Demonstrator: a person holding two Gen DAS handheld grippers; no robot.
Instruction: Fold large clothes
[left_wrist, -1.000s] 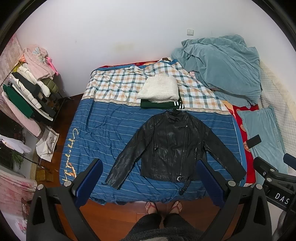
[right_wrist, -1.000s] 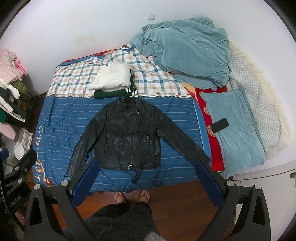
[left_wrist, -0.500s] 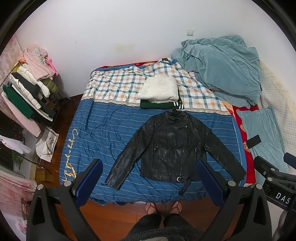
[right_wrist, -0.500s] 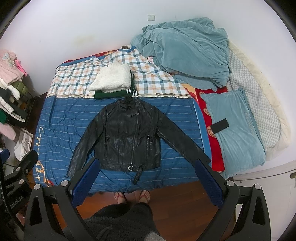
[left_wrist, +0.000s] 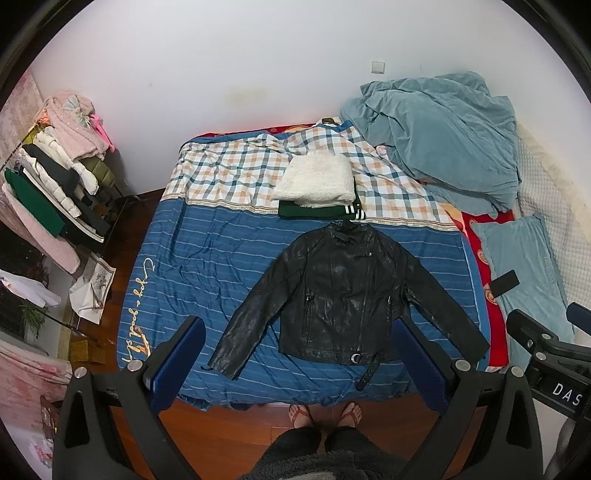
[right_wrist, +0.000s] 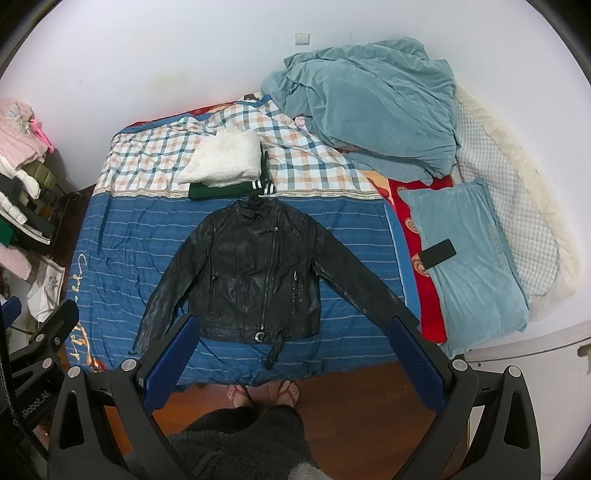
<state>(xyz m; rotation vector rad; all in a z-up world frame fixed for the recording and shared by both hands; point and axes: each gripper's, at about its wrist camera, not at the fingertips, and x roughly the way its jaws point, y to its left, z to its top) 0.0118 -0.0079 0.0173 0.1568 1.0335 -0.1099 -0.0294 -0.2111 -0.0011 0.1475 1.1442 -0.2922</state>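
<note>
One black leather jacket (left_wrist: 343, 295) (right_wrist: 258, 273) lies face up and spread flat on the blue striped bedspread (left_wrist: 207, 273) (right_wrist: 125, 243), sleeves angled out and down, collar toward the wall, its belt end hanging just past the bed's near edge. Right behind the jacket's collar sits a folded pile: a white fleecy garment (left_wrist: 316, 181) (right_wrist: 223, 160) on top of a green one with white stripes (left_wrist: 317, 211) (right_wrist: 229, 190). Farther back from the jacket, toward the wall, a teal blanket (left_wrist: 439, 136) (right_wrist: 373, 107) is heaped. Off the jacket's sleeve nearest the red sheet, a black phone (left_wrist: 505, 283) (right_wrist: 439, 253) rests on a teal pillow (left_wrist: 524, 266) (right_wrist: 476, 273). Both tongs, left (left_wrist: 299, 365) and right (right_wrist: 291, 362), hang in the air on the near side of the jacket, spread wide and holding nothing.
</note>
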